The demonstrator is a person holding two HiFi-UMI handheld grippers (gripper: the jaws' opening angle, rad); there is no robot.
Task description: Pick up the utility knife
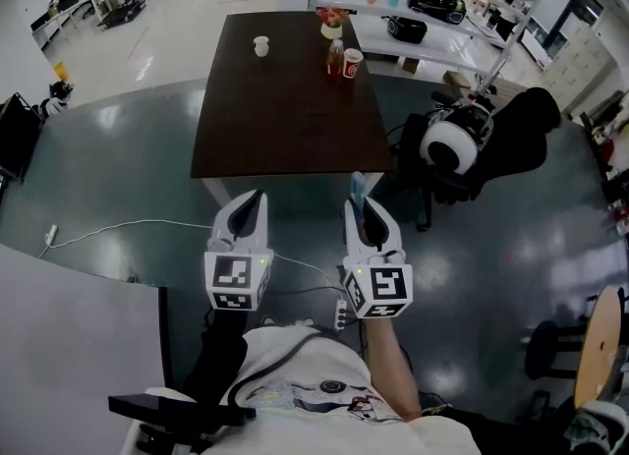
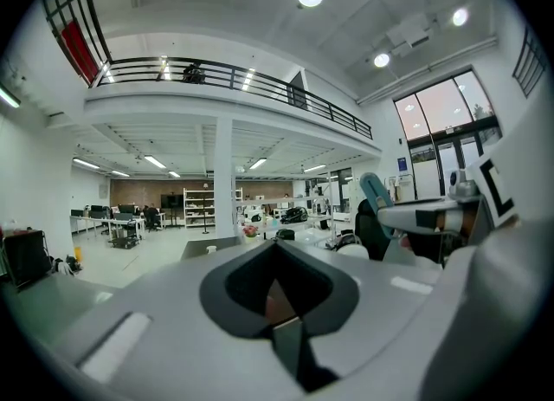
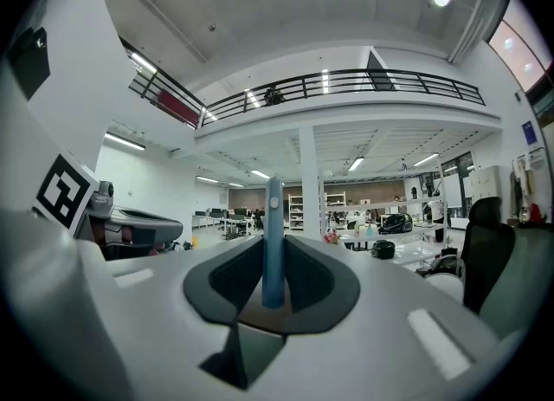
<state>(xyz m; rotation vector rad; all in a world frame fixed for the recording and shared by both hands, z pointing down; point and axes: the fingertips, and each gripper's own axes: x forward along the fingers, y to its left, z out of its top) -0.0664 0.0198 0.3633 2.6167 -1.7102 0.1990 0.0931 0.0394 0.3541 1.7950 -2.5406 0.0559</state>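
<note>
The utility knife (image 3: 273,217) is a slim blue bar standing upright between the jaws of my right gripper (image 3: 275,248), which is shut on it. In the head view the knife's blue tip (image 1: 357,186) sticks out past the right gripper (image 1: 360,205), held in the air above the floor, short of the table. My left gripper (image 1: 250,202) hangs level beside it on the left, its jaws together with nothing between them (image 2: 275,248). The left gripper view shows the knife (image 2: 375,191) held off to its right.
A dark brown table (image 1: 285,109) stands ahead with a white cup (image 1: 260,45), a bottle (image 1: 336,55) and a red cup (image 1: 352,63) at its far end. A black office chair (image 1: 521,134) carrying a white round object (image 1: 452,143) stands to the right. A cable and power strip (image 1: 339,313) lie on the floor.
</note>
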